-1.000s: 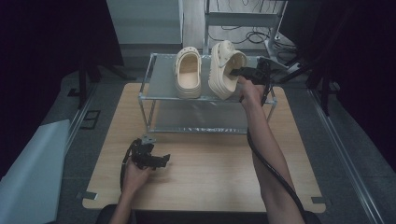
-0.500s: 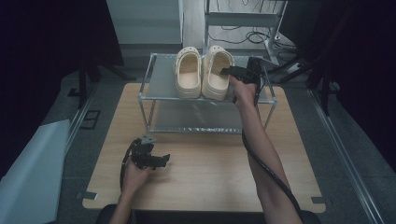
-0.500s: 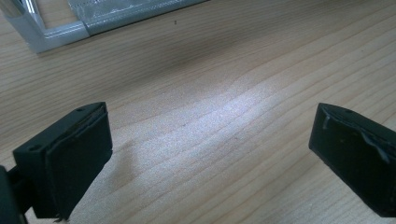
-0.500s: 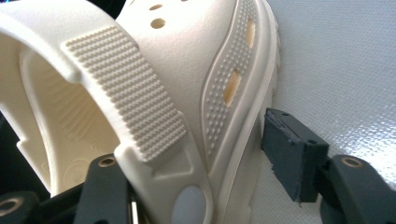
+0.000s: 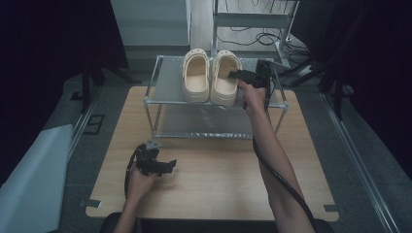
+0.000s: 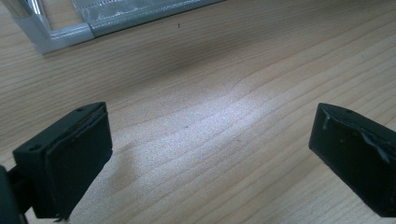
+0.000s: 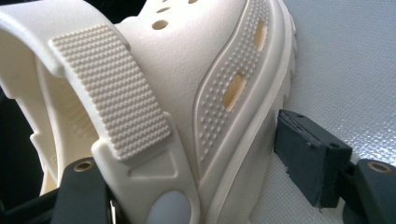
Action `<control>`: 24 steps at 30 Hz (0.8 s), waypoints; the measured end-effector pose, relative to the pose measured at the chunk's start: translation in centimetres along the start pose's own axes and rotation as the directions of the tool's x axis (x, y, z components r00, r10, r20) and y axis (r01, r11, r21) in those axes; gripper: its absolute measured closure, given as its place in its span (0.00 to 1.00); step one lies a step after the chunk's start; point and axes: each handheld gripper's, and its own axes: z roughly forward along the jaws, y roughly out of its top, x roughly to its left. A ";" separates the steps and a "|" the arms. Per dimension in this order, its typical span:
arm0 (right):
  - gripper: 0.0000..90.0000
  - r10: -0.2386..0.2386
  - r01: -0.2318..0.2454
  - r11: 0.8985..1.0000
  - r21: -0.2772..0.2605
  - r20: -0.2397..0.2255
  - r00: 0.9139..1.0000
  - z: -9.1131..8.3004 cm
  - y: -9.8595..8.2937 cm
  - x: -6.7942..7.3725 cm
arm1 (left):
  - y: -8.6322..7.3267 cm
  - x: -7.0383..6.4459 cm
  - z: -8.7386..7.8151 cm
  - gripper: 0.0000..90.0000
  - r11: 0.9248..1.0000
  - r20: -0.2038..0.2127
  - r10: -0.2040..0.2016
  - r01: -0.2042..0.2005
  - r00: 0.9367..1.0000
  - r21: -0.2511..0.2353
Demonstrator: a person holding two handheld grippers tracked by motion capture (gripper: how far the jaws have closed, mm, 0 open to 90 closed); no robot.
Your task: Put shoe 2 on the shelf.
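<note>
My right gripper [image 5: 241, 75] has set the cream foam clog [image 7: 196, 93] flat between my now loosened fingers [image 7: 310, 156], beside its twin [image 5: 196, 77], while my left gripper [image 5: 165, 166] rests spread.

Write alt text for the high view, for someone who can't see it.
The person's right gripper straddles the side wall of the right one of two cream clogs set side by side on a metal shelf rack. The left gripper rests open on the wooden table.
</note>
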 end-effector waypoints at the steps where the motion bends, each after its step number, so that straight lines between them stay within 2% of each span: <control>1: 0.33 -0.008 0.008 1.000 0.005 0.001 1.000 -0.1 0.0 0.0 | 0.0 0.0 0.0 0.00 1.000 0.001 0.000 0.000 1.000 -0.001; 6: 0.32 -0.036 0.036 0.999 0.019 0.001 0.999 -0.2 0.0 0.1 | 0.0 -0.1 0.0 0.00 1.000 0.002 0.001 -0.001 1.000 0.001; 8: 0.32 -0.047 0.047 0.999 0.025 0.011 0.999 -0.1 0.1 0.2 | 0.0 -0.1 0.0 0.00 1.000 0.002 0.002 -0.002 1.000 0.002; 10: 0.31 -0.079 0.078 0.996 0.038 0.025 0.997 0.0 0.1 0.6 | 0.0 -0.1 0.0 0.00 1.000 0.003 0.001 -0.001 1.000 0.002; 12: 0.31 -0.082 0.080 0.996 0.043 0.031 0.996 0.1 0.1 0.7 | 0.0 -0.1 0.0 0.00 1.000 0.003 0.002 -0.002 1.000 0.003; 13: 0.25 -0.086 0.084 0.996 0.042 0.026 0.996 0.2 0.1 0.8 | 0.0 -0.1 0.0 0.00 1.000 0.004 0.002 -0.002 1.000 0.003; 14: 0.18 -0.088 0.089 0.995 0.038 -0.010 0.996 0.2 0.1 0.8 | 0.0 -0.1 0.0 0.00 1.000 0.005 0.002 -0.002 1.000 0.003; 17: 0.17 -0.103 0.103 0.994 0.039 -0.001 0.995 0.2 0.2 1.2 | 0.0 -0.1 0.1 0.00 1.000 0.006 0.003 -0.003 1.000 0.005; 18: 0.17 -0.118 0.118 0.992 0.042 0.011 0.993 0.1 0.4 1.6 | 0.0 -0.1 0.0 0.00 1.000 0.011 0.004 -0.004 1.000 0.009; 22: 0.20 -0.119 0.119 0.993 0.024 0.007 0.993 -0.2 0.6 1.9 | 0.0 -0.1 0.0 0.00 1.000 0.010 0.001 -0.001 1.000 0.006; 24: 0.27 -0.096 0.096 0.995 0.006 -0.014 0.995 -0.8 0.8 1.7 | 0.0 -0.1 0.1 0.00 1.000 0.009 0.004 -0.004 1.000 0.006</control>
